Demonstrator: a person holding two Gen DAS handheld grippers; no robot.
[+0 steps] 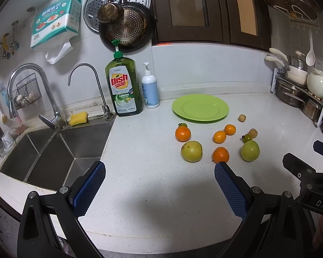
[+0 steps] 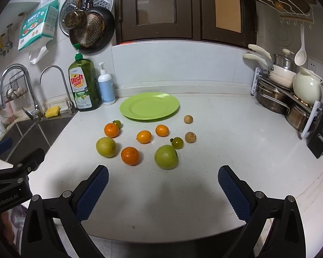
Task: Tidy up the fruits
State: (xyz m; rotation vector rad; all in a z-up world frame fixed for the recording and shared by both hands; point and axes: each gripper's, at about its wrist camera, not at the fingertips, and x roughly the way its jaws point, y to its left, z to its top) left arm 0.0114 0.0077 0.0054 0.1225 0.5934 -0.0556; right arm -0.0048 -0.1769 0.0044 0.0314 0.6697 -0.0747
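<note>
Plate [image 2: 149, 106]: bare, on the counter [image 2: 226, 150].
Fruits [image 2: 130, 155]: loose on the counter, ahead of both tongs.
Left tongs [image 1: 159, 185]: spread, holding nothing.
Right tongs [image 2: 162, 188]: spread, holding nothing.

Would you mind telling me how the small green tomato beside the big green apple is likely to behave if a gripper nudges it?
The green tomato looks round and glossy, so it would probably roll and may slip between pads. It sits close to the green apple, which might stop it.

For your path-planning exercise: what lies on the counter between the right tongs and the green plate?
Loose fruit, seen in the right wrist view: between right tongs and plate lie an apple and oranges.
</note>
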